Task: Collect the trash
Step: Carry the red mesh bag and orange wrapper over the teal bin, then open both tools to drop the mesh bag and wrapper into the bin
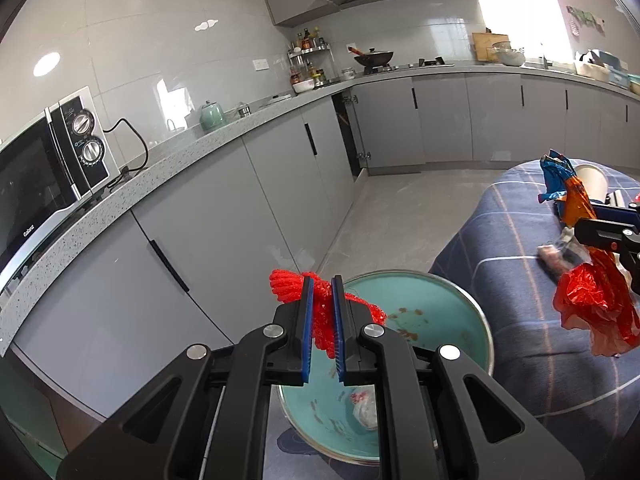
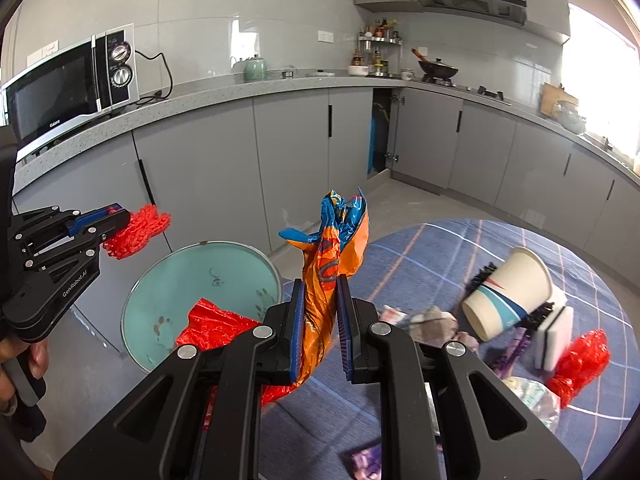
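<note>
Up close, bumpy red foam net [image 1: 320, 312], soft and full of little holes, pinched tight between the blue ribbed pads [image 1: 307, 328] of the black left gripper [image 1: 322, 330]. Right above the round teal bin [image 1: 472, 312] with a shiny metal rim and brown marks inside; crumpled bit of whitish trash [image 1: 366, 408] down at the bottom.

Also clamped shut: black right gripper [image 2: 320, 332], squeezing a crinkly orange and blue snack wrapper [image 2: 328, 264], shiny, twisted, poking up past the fingertips. Wrinkly red plastic bag [image 2: 216, 324] hanging down below the same grip, thin and glossy. Held between the bin and the round table with a blue checked cloth [image 2: 420, 256].

Still lying on the cloth: white paper cup [image 2: 508, 292] with blue and red stripes, tipped on its side against a white sponge block [image 2: 554, 336]; another scrunched red plastic piece [image 2: 580, 360] just beside that; crumpled pale paper scraps [image 2: 432, 320] near the cup's mouth.

Both grippers tilted downward, side by side, left one over the bin. Part of a hand [image 2: 24, 364] wrapped round the left gripper's handle at the far left edge of the right view.
</note>
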